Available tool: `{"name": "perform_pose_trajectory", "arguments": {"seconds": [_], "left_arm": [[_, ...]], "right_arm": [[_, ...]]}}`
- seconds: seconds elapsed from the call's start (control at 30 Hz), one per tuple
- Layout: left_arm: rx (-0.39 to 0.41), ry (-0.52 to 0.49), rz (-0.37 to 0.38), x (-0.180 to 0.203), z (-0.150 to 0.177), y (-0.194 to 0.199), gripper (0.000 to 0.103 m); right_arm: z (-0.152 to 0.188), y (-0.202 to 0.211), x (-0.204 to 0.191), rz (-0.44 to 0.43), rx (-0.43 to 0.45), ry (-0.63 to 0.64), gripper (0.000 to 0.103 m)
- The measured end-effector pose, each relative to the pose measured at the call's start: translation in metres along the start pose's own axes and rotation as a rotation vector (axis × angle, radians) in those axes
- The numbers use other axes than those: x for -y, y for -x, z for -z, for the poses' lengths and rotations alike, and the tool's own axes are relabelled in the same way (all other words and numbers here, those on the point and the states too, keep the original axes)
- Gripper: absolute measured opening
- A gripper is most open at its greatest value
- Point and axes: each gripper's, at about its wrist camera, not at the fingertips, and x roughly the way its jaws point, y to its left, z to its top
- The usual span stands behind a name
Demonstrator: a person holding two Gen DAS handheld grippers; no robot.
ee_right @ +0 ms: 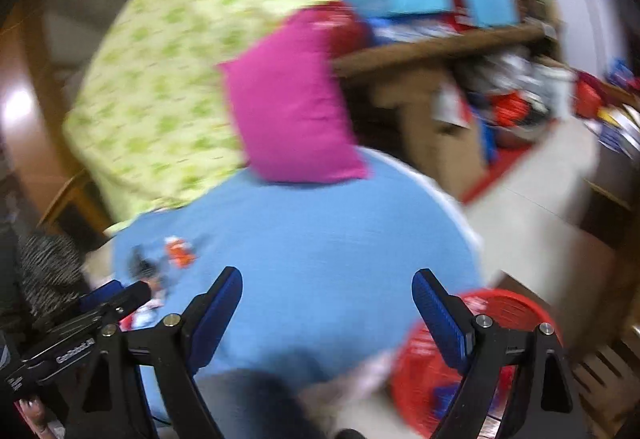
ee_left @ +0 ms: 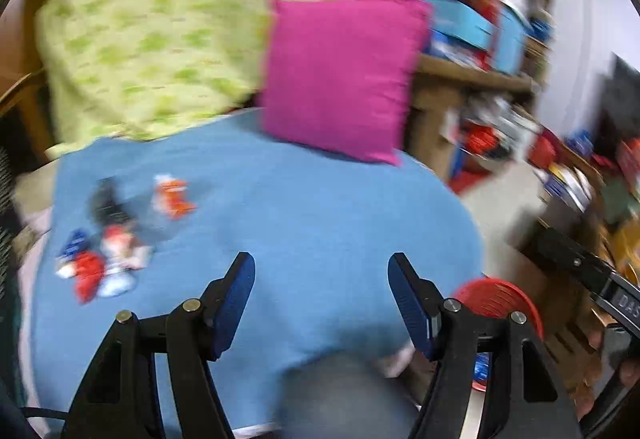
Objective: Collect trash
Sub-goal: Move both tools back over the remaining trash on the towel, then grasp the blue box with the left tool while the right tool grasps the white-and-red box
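- Left gripper [ee_left: 321, 293]: jaws spread wide, nothing between the blue pads; it hangs over the blue bedcover [ee_left: 280, 207].
- Right gripper [ee_right: 327, 305]: jaws likewise wide apart and empty, above the near edge of the same cover.
- Trash: a loose cluster of crumpled wrappers [ee_left: 106, 239] lies on the cover at its left side, well apart from both grippers. An orange-and-white wrapper [ee_left: 173, 196] sits just beyond the cluster. Motion blur; individual pieces hard to separate.
- Container: a red slatted basket [ee_right: 508, 309] stands on the floor off the bed's right edge, partly hidden behind the right gripper's finger. Blurred red and blue items show inside it; cannot tell what they are.
- Magenta cushion [ee_left: 340, 79] stands at the far end of the bed, leaning against a green-patterned pillow [ee_left: 160, 31].
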Motion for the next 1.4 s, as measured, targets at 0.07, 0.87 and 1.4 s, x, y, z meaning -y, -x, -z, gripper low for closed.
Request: {"name": "perform_pose_trajectory", "arguments": {"seconds": [0.07,0.87,1.4], "left_arm": [[0.025,0.055,-0.065,-0.033,-0.001,0.014,0.07],[-0.043,0.578,-0.32,-0.354,0.008,0.001,0.07],[-0.27,0.581,-0.329,-0.442,0.015,-0.166,0.07]], "right_arm": [[-0.004,-0.012,-0.041,-0.073,-0.003,0.056,0.09],[0.017,-0.219,-0.333,-0.602,-0.376,0.382,0.09],[0.09,-0.406,-0.362,-0.625,-0.667,0.297,0.088]]}}
